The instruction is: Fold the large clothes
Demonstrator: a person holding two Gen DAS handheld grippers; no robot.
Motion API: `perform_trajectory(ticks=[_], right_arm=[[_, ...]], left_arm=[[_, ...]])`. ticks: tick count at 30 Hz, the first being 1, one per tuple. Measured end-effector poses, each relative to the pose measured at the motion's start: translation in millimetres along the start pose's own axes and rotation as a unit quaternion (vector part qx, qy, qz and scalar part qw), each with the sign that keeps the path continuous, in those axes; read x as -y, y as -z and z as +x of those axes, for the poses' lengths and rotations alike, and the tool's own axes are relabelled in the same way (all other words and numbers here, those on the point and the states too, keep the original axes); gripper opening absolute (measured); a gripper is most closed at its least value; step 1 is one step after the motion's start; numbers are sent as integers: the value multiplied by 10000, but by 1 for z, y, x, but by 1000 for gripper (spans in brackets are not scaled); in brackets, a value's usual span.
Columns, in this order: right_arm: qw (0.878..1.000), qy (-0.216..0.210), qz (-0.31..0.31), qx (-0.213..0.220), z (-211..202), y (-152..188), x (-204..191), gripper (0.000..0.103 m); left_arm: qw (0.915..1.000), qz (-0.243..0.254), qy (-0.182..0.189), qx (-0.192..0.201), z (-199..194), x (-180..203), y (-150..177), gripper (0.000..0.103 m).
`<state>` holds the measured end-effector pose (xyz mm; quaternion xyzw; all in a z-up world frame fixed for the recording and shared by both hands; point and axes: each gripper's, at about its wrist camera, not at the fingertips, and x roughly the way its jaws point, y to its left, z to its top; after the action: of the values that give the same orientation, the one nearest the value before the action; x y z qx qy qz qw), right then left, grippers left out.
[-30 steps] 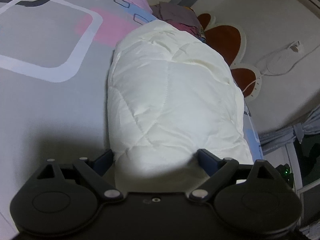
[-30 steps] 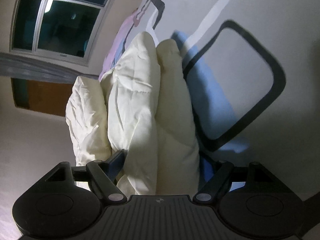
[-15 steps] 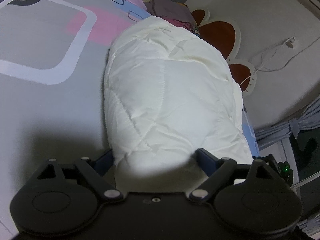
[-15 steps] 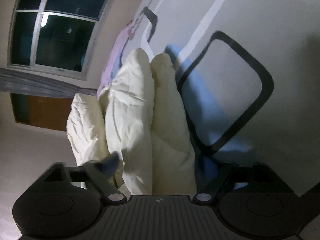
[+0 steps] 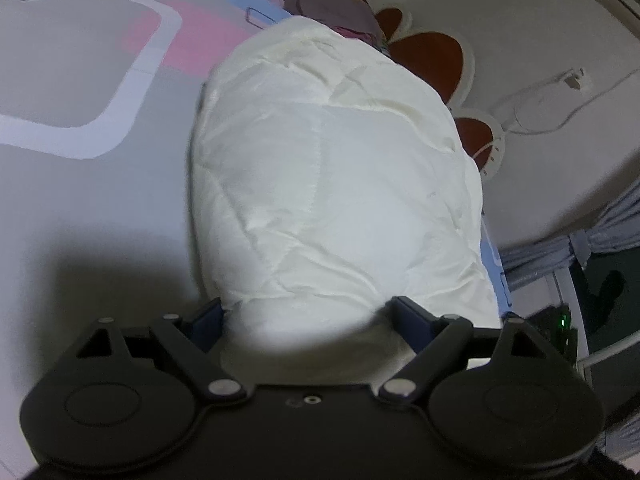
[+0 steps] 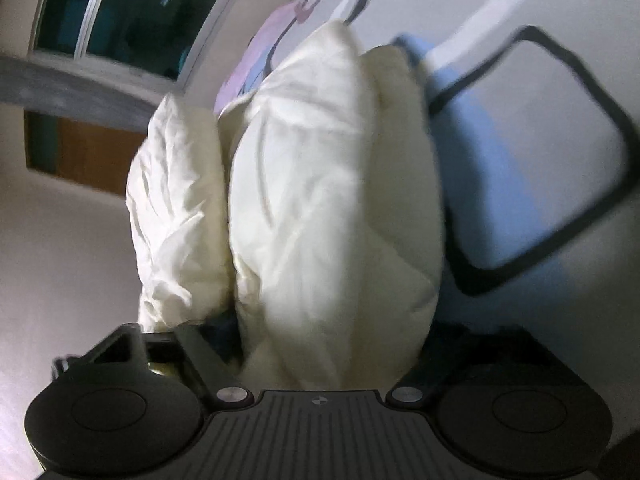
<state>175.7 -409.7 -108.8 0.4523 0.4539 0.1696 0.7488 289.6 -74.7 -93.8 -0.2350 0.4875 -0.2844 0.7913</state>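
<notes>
A thick cream quilted garment (image 5: 332, 184) lies folded into a puffy bundle on the grey patterned bedsheet (image 5: 80, 200). My left gripper (image 5: 308, 312) stands wide at its near end, a blue pad pressed against each side of the bundle. In the right wrist view the same garment (image 6: 320, 200) shows as upright folds, with a loose layer (image 6: 176, 220) hanging off to the left. My right gripper (image 6: 332, 336) has its jaws closing on the thick middle fold, which fills the gap between them; the picture is blurred there.
A headboard with brown petal shapes (image 5: 432, 52) and a white cable on the wall (image 5: 536, 108) lie beyond the garment. A pile of purple clothes (image 5: 332, 4) sits at the far end. A dark window (image 6: 140, 12) and grey curtain (image 5: 600, 240) border the bed.
The right gripper rolled and shifted sideways, and the garment's folds now look nearer and fill more of its view. The left view has hardly shifted.
</notes>
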Motion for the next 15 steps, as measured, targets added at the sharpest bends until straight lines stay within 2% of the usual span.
perform_trajectory(ticks=[5,11,15], right_arm=[[9997,14,-255,-33,-1,1,-13,57],[9992,-140,-374,43,2,2,-26,56],[9987,-229,-431,133,6,2,-38,55]], left_arm=[[9994,359,19,1,-3,12,-4,76],[9980,605,126,151,-13,18,-11,75],[9953,937,122,227,-23,28,-21,75]])
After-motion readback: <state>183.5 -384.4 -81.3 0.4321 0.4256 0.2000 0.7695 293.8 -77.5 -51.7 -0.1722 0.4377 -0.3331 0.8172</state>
